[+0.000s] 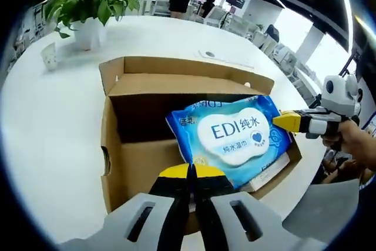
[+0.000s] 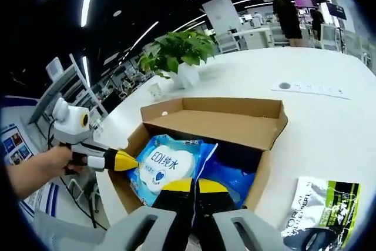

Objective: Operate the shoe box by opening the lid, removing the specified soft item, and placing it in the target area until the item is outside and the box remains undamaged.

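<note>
- My left gripper: yellow-tipped jaws pressed together, no gap; tips sit at the near edge of the wipes pack, seem to pinch it, contact itself hidden.
- My right gripper: jaws likewise closed tight, tips at pack's opposite edge; from left gripper view its yellow tip touches the pack's corner.
- Wipes pack: soft glossy blue plastic w/ white cloud-shaped label, tilted up, lying inside the shoe box.
- Box: plain brown corrugated cardboard, lid flap open and standing at the far side.
- Box sits on smooth white round table.
- Potted plant in white pot at far edge; crinkly green-black pouch lies on table beside box.
</note>
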Demonstrator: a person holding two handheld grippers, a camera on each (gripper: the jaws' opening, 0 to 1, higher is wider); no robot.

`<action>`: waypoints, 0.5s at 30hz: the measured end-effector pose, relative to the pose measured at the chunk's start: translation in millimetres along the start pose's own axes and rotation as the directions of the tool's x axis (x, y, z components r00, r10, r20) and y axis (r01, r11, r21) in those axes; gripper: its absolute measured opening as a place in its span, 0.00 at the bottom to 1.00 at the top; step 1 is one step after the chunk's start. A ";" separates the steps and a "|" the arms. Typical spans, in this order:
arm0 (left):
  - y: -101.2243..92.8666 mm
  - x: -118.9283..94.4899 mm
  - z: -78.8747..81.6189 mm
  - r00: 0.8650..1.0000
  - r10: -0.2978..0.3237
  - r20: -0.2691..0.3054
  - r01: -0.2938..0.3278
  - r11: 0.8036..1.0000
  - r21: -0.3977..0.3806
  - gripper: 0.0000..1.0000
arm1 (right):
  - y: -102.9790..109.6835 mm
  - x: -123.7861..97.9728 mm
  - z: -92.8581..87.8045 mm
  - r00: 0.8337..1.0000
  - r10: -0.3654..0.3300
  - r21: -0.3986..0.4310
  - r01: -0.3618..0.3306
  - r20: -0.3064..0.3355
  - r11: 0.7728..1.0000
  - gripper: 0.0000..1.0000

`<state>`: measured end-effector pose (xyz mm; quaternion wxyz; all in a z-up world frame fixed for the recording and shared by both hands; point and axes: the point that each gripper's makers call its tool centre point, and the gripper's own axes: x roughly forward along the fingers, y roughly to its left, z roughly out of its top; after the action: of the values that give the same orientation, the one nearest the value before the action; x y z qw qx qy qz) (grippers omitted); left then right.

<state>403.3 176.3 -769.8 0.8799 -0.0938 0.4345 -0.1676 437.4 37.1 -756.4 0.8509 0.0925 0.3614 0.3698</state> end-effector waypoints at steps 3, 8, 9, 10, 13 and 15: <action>-3.8 -4.3 2.5 1.000 -0.006 0.010 0.006 1.000 -0.005 0.00 | 0.5 -3.1 1.1 1.000 0.005 0.006 -0.005 0.002 1.000 0.00; -11.1 -10.4 4.4 1.000 -0.014 0.020 0.014 1.000 -0.006 0.00 | 1.8 -10.3 2.2 1.000 0.012 0.007 -0.012 0.006 1.000 0.00; -13.0 -11.7 4.4 1.000 -0.017 0.021 0.017 1.000 -0.004 0.00 | 2.8 -13.1 2.4 1.000 0.014 0.009 -0.014 0.007 1.000 0.00; -14.3 -12.7 4.5 1.000 -0.018 0.022 0.018 1.000 -0.002 0.00 | 3.2 -15.0 2.8 1.000 0.016 0.011 -0.017 0.009 1.000 0.00; -19.0 -15.7 5.6 0.999 -0.027 0.029 0.028 1.000 -0.004 0.00 | 2.3 -20.0 4.3 1.000 0.020 0.014 -0.020 0.015 1.000 0.00; -21.2 -16.7 5.6 0.999 -0.028 0.030 0.028 1.000 0.002 0.00 | 2.5 -21.7 4.8 1.000 0.024 0.027 -0.024 0.016 0.999 0.00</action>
<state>393.7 163.0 -747.6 0.8839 -0.1017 0.4199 -0.1791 429.1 24.3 -740.0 0.8480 0.1115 0.3584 0.3743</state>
